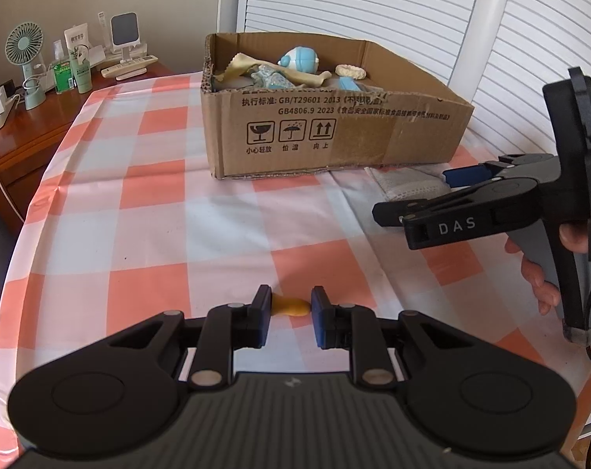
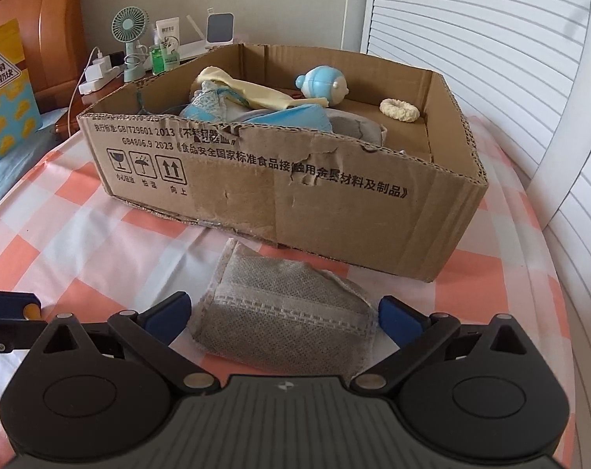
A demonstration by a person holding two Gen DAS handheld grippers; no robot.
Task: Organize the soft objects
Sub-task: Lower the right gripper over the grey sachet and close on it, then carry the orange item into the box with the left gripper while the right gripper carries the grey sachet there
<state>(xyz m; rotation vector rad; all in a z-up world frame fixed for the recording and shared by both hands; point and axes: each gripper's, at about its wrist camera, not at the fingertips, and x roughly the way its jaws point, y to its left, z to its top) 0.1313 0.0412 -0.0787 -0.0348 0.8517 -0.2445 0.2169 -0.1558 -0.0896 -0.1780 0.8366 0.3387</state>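
A: Squeezing a little yellow soft thing [image 1: 291, 306], the left gripper [image 1: 287, 312] has its fingers close together, one blue pad on each side of it. The yellow thing sits low, just over the checked cloth [image 1: 139, 195].

B: Why does it hold it like that?

A: I think so it can carry it to the cardboard box [image 1: 334, 133], where the soft things go. The thing is squishy, so a pinch from both sides keeps it from slipping.

B: And the right gripper [image 2: 283, 314]?

A: Its fingers are spread wide. Nothing is held. A grey mesh pouch [image 2: 283, 324] lies flat on the cloth between the two blue pads. They are beside it, and I cannot tell if one pad brushes its edge.

B: Why so wide?

A: The pouch is broad, so I guess the fingers need to fit around it before they close.

B: Where is the box?

A: Right behind the pouch, and its front wall is torn a bit. Inside are a blue round toy [image 2: 323, 86], a cream ring [image 2: 399, 110], a pale yellow cloth [image 2: 240, 88] and some blue fabric [image 2: 291, 117].

B: So what is left?

A: Two things, I think: the yellow one and the pouch. A little green fan [image 1: 24, 45] and bottles stand on a wooden side cabinet [image 1: 29, 133], well away.
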